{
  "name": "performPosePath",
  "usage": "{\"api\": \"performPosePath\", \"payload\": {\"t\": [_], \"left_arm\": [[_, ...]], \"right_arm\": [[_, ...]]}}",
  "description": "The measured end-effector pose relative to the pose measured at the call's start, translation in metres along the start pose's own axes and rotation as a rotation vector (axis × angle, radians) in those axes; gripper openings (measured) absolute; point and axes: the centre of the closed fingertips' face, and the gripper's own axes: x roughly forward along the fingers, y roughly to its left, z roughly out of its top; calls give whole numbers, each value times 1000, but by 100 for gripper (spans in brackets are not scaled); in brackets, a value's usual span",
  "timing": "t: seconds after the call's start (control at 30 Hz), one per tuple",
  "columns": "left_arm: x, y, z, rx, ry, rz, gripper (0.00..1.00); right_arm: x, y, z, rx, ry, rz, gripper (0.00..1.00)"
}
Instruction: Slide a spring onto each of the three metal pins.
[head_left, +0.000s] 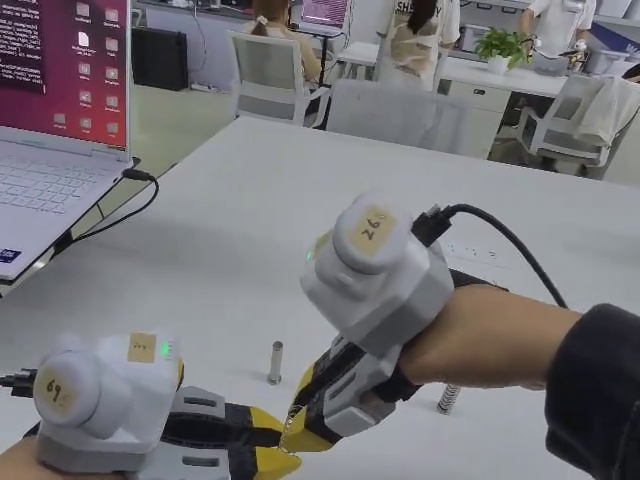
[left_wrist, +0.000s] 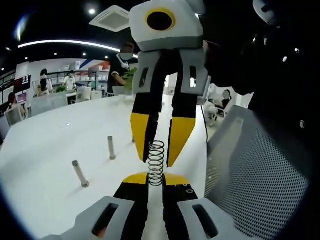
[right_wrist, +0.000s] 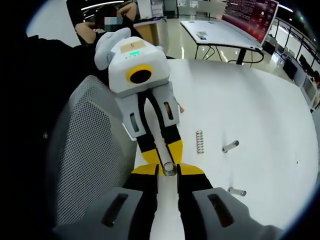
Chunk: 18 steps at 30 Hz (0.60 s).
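White bench (head_left: 250, 200). Left gripper (left_wrist: 156, 178) meets right gripper (right_wrist: 169, 172) tip to tip low over the near edge. Left jaws nearly closed, pinching one end of the spring (left_wrist: 156, 160). Right jaws narrow, flanking its other end; grip cannot be told. Two pins (left_wrist: 111, 148) (left_wrist: 80, 173) upright, apart. Second spring (right_wrist: 200, 141) lies loose near them.

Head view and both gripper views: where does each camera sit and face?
Head view: headset, looking down at left gripper, right gripper, workbench; a sleeve shows.
Left gripper view: along its own jaws, facing the right gripper across a spring.
Right gripper view: reverse, own jaws facing the left gripper.
Both share two pins.
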Motion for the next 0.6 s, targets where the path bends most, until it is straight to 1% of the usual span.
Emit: {"api": "performPosePath", "payload": {"t": [0.2, 0.4, 0.6], "left_arm": [[1, -4, -2, 8, 14, -19, 2], [1, -5, -2, 7, 15, -23, 2], [2, -6, -1, 4, 16, -29, 2]], "right_arm": [[5, 3, -7, -44, 81, 32, 9], [9, 4, -8, -66, 113, 42, 9], [11, 5, -10, -79, 131, 45, 9]]}}
